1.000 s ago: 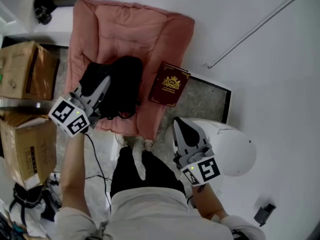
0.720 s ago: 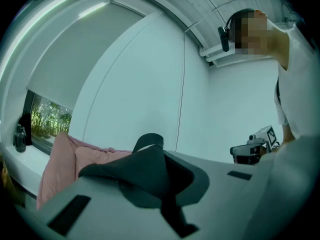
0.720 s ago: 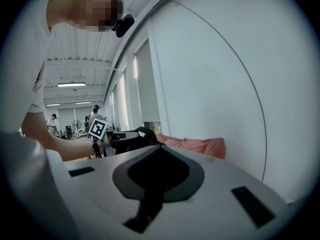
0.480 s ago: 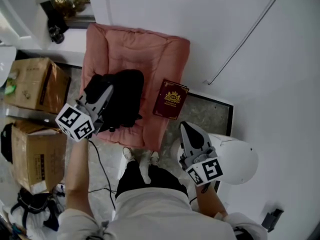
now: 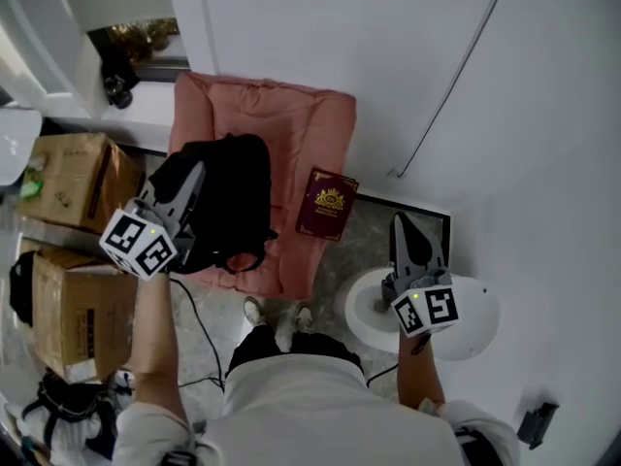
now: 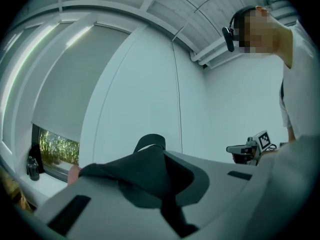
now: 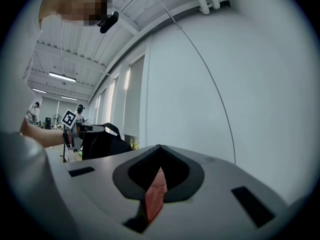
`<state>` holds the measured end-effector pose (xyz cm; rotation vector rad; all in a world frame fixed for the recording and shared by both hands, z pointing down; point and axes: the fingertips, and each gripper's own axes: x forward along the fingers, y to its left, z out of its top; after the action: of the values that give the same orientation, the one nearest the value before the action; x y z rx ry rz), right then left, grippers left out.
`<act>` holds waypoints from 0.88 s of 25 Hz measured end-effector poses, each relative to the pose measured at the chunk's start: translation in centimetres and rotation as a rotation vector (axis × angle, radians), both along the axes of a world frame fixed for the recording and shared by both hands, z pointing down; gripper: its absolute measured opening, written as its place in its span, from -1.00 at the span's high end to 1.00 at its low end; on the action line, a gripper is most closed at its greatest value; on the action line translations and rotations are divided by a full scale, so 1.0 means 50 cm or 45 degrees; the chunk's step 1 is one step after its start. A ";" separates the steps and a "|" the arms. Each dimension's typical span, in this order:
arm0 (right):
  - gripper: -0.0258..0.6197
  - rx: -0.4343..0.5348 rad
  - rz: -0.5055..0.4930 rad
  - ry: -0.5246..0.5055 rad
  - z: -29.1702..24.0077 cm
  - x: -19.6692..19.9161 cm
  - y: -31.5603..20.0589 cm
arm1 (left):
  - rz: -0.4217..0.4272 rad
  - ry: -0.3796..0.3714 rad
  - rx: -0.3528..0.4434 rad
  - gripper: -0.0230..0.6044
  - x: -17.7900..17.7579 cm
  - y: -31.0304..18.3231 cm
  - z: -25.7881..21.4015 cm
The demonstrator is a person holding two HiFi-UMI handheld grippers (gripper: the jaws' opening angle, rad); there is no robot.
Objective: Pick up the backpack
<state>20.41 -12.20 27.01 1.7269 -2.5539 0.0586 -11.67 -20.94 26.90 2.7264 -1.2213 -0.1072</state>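
- A white wall (image 5: 320, 47) stands behind a pink cushion (image 5: 291, 115) on the floor; a dark red book (image 5: 327, 204) lies just beside the cushion.
- The left claw (image 5: 197, 175) is clamped on the black backpack (image 5: 233, 202), which hangs over the cushion, perhaps clear of it.
- The right claw (image 5: 405, 223) has its jaws together and holds nothing.

My left hand-held gripper (image 5: 194, 176) points level with its jaws clamped on the black fabric backpack (image 5: 238, 190), my left forearm (image 5: 150, 323) stretched forward. My right hand-held gripper (image 5: 408, 226) also sits level, jaws together and empty.
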 end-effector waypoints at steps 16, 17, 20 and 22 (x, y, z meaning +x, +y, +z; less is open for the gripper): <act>0.86 0.144 0.177 0.025 -0.085 0.172 -0.011 | -0.297 -0.013 0.153 0.88 -0.076 0.095 -0.140; 0.86 0.153 0.186 0.030 -0.089 0.184 -0.015 | -0.319 -0.009 0.158 0.88 -0.085 0.101 -0.146; 0.86 0.179 0.224 0.052 -0.105 0.216 -0.025 | -0.379 0.001 0.177 0.88 -0.108 0.122 -0.166; 0.86 0.198 0.242 0.065 -0.116 0.233 -0.031 | -0.413 0.003 0.190 0.88 -0.117 0.139 -0.180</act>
<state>32.04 -13.77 21.23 1.9939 -2.4093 -0.1782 -17.53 -14.02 17.88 2.6187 -1.7097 -0.2475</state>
